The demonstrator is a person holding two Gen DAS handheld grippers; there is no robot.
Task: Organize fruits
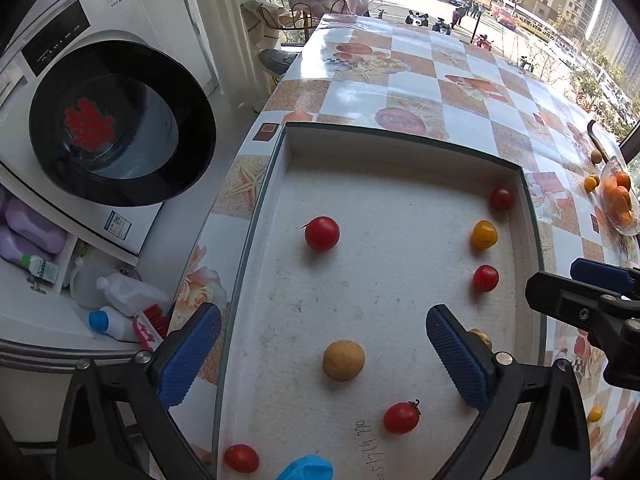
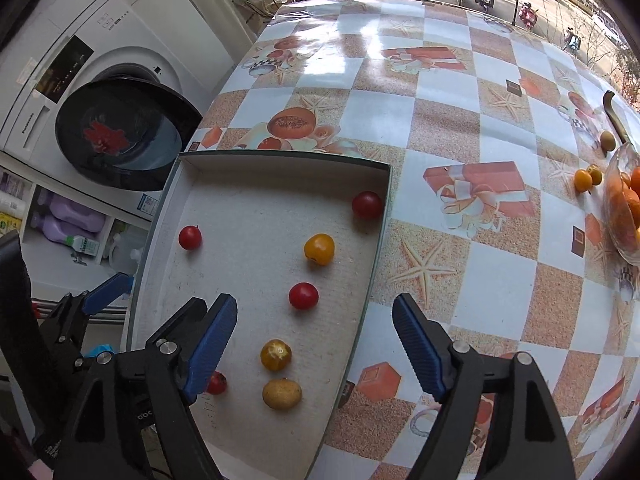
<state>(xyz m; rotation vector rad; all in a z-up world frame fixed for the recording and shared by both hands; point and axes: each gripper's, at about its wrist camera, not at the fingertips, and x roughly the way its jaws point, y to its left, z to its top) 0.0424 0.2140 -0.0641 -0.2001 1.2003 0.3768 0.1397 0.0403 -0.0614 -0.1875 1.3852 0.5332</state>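
Observation:
A shallow white tray point(image 1: 400, 148) point(image 2: 280, 160) lies on the checkered table. In it are several red cherry tomatoes point(image 1: 322, 233) point(image 2: 303, 295), a yellow tomato point(image 1: 484, 234) point(image 2: 319, 249) and a tan round fruit point(image 1: 343, 360) point(image 2: 281, 393). My left gripper point(image 1: 324, 356) is open and empty above the tray, around the tan fruit. My right gripper point(image 2: 314, 350) is open and empty over the tray's right part; it also shows at the right edge of the left wrist view point(image 1: 592, 300).
A glass bowl of oranges point(image 1: 618, 200) point(image 2: 626, 208) sits at the table's far right, with small yellow fruits point(image 2: 583, 180) and a brown fruit point(image 2: 608, 141) beside it. A washing machine with open door point(image 1: 120, 120) and bottles point(image 1: 120, 292) are left of the table.

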